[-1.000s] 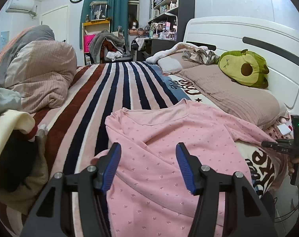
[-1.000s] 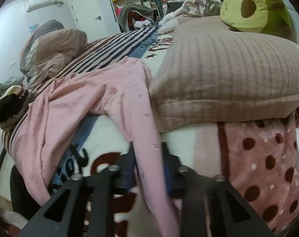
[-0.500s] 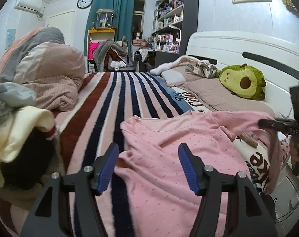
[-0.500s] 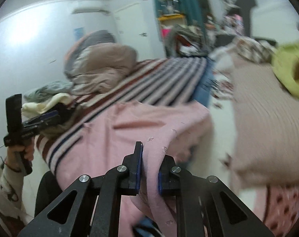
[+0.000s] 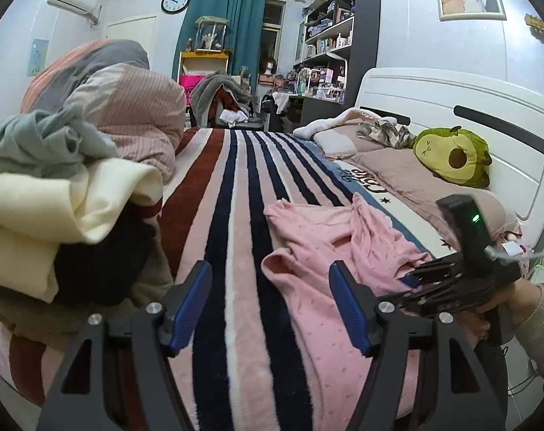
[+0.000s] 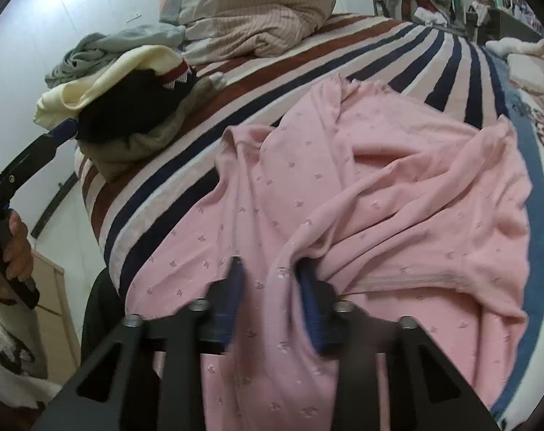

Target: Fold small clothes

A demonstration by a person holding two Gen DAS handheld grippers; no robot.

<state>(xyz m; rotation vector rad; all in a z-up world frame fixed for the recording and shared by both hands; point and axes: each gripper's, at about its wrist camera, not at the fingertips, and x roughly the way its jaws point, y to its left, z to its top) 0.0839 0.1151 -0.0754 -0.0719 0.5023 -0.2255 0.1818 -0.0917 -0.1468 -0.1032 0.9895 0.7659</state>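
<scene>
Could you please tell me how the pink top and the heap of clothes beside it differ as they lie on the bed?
The pink top is a single garment, spread out though rumpled; the heap is several garments piled up. The top is one colour with small marks; the heap mixes cream, grey, black and brown. The top's sleeve lies between the right tool's fingers; nothing touches the heap. Both lie on the striped blanket.

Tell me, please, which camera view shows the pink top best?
The right wrist view: the pink top fills most of the picture, its folded-over sleeve and small print visible between the parted jaws of the right gripper. The left wrist view shows it only obliquely, to the right, partly behind that gripper.
</scene>
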